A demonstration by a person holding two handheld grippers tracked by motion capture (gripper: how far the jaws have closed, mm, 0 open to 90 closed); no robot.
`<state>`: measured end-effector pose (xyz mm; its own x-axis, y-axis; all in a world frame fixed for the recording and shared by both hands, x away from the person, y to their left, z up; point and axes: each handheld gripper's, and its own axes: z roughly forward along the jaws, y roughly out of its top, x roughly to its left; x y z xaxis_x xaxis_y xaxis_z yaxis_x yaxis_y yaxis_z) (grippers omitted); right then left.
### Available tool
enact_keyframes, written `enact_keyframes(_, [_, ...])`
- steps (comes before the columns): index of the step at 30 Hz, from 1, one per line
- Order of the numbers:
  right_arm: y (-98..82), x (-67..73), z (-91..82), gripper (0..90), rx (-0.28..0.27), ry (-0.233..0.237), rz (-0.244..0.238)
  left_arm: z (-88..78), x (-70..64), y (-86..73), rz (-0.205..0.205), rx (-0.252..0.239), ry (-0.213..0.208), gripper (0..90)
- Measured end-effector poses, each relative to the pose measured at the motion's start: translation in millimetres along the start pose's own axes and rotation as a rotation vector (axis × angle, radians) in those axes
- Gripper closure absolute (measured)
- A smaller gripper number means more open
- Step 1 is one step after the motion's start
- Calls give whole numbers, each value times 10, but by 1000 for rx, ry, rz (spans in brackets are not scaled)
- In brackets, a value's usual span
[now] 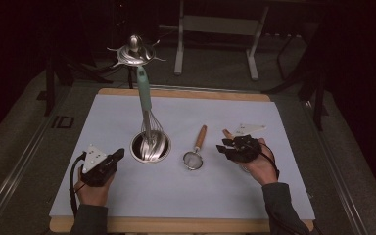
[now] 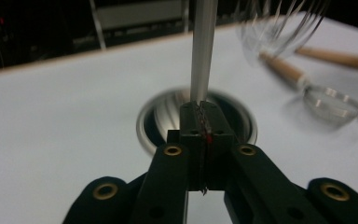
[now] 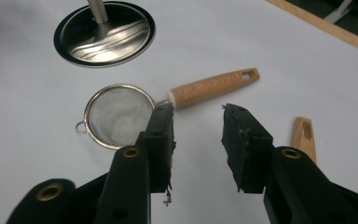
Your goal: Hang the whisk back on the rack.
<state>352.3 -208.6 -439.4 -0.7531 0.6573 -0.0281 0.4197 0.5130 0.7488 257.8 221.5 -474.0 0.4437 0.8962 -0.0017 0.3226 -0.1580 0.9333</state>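
Right gripper: as it hung low over the mat, the right gripper (image 3: 198,126) stood with jaws parted and nothing between them, their tips just above the strainer (image 3: 116,115).
Strainer: it lay flat on the mat (image 1: 117,196), mesh toward the cup (image 1: 150,147), wooden handle (image 3: 212,86) pointing away, near the jaws but not touched.
Second handle: another wooden handle (image 3: 303,137) lay just beside the right jaw; what it belonged to I could not tell.
Left gripper: the left gripper (image 2: 200,119) had its jaws pressed together and empty, facing the cup.
Whisk: the whisk (image 1: 147,105) stood in the cup, wires down, leaning a little.
Step in hand: by my reading, the whisk was already placed and the right hand was lining up on the strainer.
Next move: it seemed to call for lowering the parted jaws astride the strainer's handle near the mesh, closing firmly, then lifting it toward the cup without knocking the whisk.
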Motion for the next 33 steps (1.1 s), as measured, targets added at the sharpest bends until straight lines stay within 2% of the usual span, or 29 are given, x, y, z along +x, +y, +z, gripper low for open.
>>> enact_keyframes(3, [-62, -5, -15, 620, -17, 13, 25, -60, 20, 155, 2, -67, -8, 900])
enact_keyframes(5, [-101, 4, -11, 614, -20, 15, 25, -100, 33, 257, -2, -116, -14, 900])
enact_keyframes(6, [-117, 9, -3, 613, -18, 16, 31, -100, 33, 257, -2, -116, -14, 900])
enact_keyframes(7, [-130, 13, 5, 613, -12, 13, 39, -132, 34, 344, 5, -163, -10, 900])
enact_keyframes(12, [-199, 40, 46, 615, -20, 30, 60, -178, 37, 488, 7, -272, -14, 900])
enact_keyframes(14, [-229, 43, 60, 615, -22, 30, 64, -182, 38, 513, 2, -290, -16, 900])
enact_keyframes(15, [-245, 41, 63, 615, -20, 29, 66, -185, 32, 567, -3, -325, -20, 900])
enact_keyframes(19, [-322, 23, 78, 614, -16, 26, 83, -202, 7, 691, -7, -386, -40, 900])
enact_keyframes(20, [-322, 23, 78, 614, -16, 26, 83, -202, 7, 691, -7, -386, -40, 900])
enact_keyframes(21, [-356, 13, 82, 612, -19, 27, 92, -208, 3, 754, -22, -420, -59, 900])
enact_keyframes(23, [-385, 7, 86, 612, -21, 30, 103, -211, 1, 813, -30, -450, -68, 900])
enact_keyframes(26, [-408, 3, 88, 612, -27, 33, 117, -214, 0, 840, -32, -461, -70, 899])
enact_keyframes(28, [-437, 4, 95, 610, -28, 31, 122, -230, -16, 942, -33, -509, -80, 899])
enact_keyframes(33, [-499, 0, 110, 594, -16, 26, 139, -262, -32, 1101, -24, -553, -92, 899])
